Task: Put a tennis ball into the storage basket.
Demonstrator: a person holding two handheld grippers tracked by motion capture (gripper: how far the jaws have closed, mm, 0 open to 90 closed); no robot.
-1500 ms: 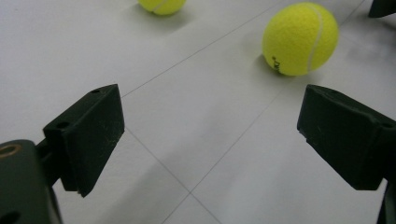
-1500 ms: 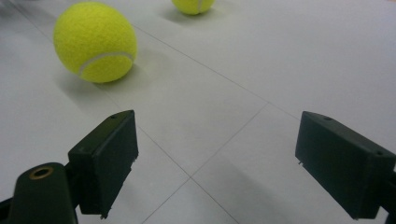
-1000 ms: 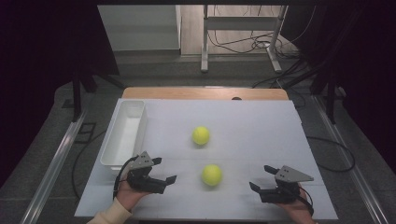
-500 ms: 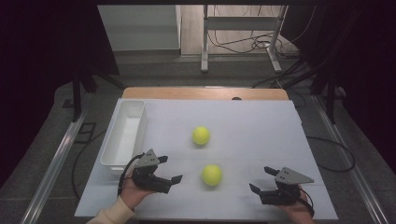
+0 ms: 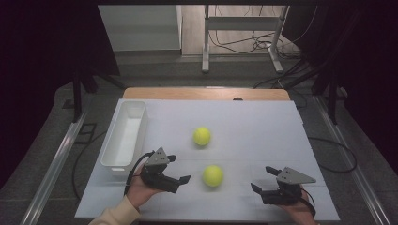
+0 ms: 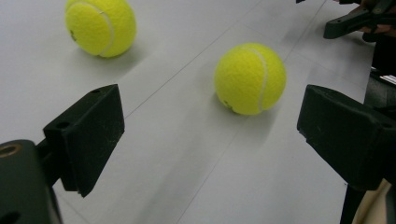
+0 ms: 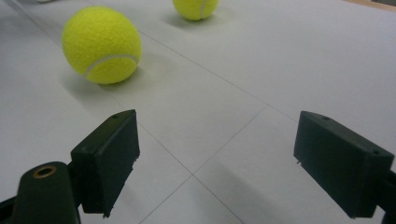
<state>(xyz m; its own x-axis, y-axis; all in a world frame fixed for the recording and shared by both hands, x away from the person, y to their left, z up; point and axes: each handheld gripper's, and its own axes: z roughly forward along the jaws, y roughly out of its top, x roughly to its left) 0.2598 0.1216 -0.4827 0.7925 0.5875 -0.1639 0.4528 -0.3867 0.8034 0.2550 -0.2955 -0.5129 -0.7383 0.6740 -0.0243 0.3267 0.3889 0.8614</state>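
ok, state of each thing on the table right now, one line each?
left gripper: open, holding nothing, aimed at the near ball
right gripper: open, holding nothing, low over the table
near tennis ball: loose on the table, between the two grippers, untouched
far tennis ball: loose on the table, untouched
white bin: upright at the table's left, nothing visible inside

The right gripper [image 7: 217, 163] had its two black jaws spread wide with nothing between them, above a white tabletop [image 7: 299, 70] crossed by thin seams. A fuzzy yellow tennis ball [image 7: 101, 45] sat ahead to the left; a second yellow tennis ball [image 7: 195, 8] lay farther off, cut by the top edge.
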